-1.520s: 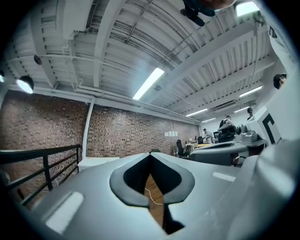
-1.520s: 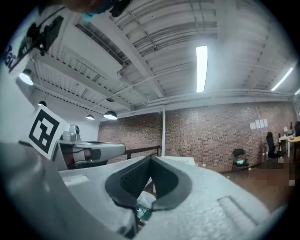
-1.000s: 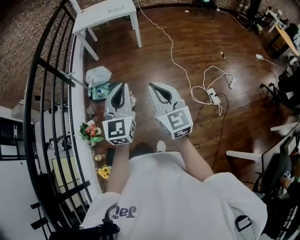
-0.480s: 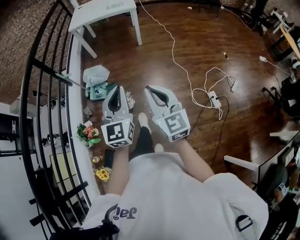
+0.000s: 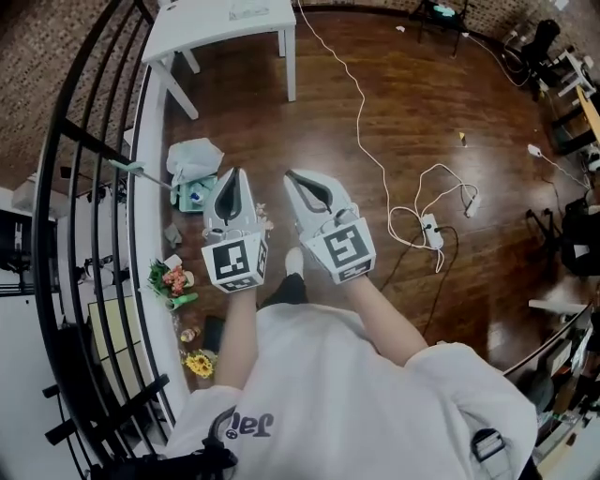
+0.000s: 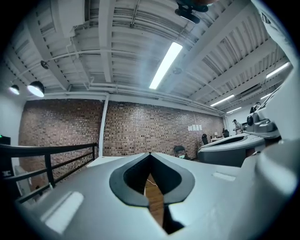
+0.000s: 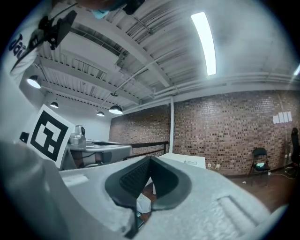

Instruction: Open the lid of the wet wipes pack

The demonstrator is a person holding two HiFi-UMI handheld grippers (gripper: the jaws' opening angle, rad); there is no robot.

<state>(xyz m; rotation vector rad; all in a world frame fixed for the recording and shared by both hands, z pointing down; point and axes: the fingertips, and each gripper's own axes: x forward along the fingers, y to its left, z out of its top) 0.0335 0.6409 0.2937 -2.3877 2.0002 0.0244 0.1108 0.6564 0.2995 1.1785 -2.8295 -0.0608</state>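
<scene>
A flat pale object (image 5: 248, 11) lies on the white table (image 5: 202, 33) at the top of the head view; it is too small to tell whether it is the wet wipes pack. My left gripper (image 5: 234, 172) and right gripper (image 5: 290, 175) are held side by side over the wooden floor, well short of the table. Both are shut with nothing in them. In the left gripper view the gripper (image 6: 150, 153) has its jaws meeting at the tip, pointing level at a brick wall. The right gripper (image 7: 151, 158) points level toward the white table (image 7: 185, 161).
A black railing (image 5: 94, 141) runs down the left. On the floor beside it lie a plastic bag (image 5: 194, 159), small clutter and flowers (image 5: 169, 278). A white cable with a power strip (image 5: 431, 228) trails on the right. The person's foot (image 5: 293, 261) shows below the grippers.
The person has walked forward: the floor clutter, flowers and power strip have slid down the head view. Both grippers stay shut and side by side.
</scene>
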